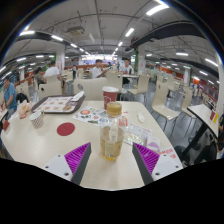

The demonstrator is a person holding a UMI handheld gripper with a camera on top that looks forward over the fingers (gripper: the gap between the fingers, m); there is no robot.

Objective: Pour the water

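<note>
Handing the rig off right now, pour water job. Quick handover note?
Gripper: fingers open, a clear bottle stands between them on the table, gaps at both sides, no grip yet.
A red-and-white paper cup stands beyond the bottle. A smaller paper cup and a red coaster lie off to the side.
Done: gripper lined up on the bottle.
Left: close, lift, pour; the target cup is probably the one behind.

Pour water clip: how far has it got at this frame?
Early stage. Done: the gripper has reached the clear bottle, which stands upright on the table between the fingers. In hand: the grasp itself; whether both pads press on it cannot be told. Left: lifting the bottle and tilting it over the cup with a red band beyond it. No pouring is visible yet.
</note>
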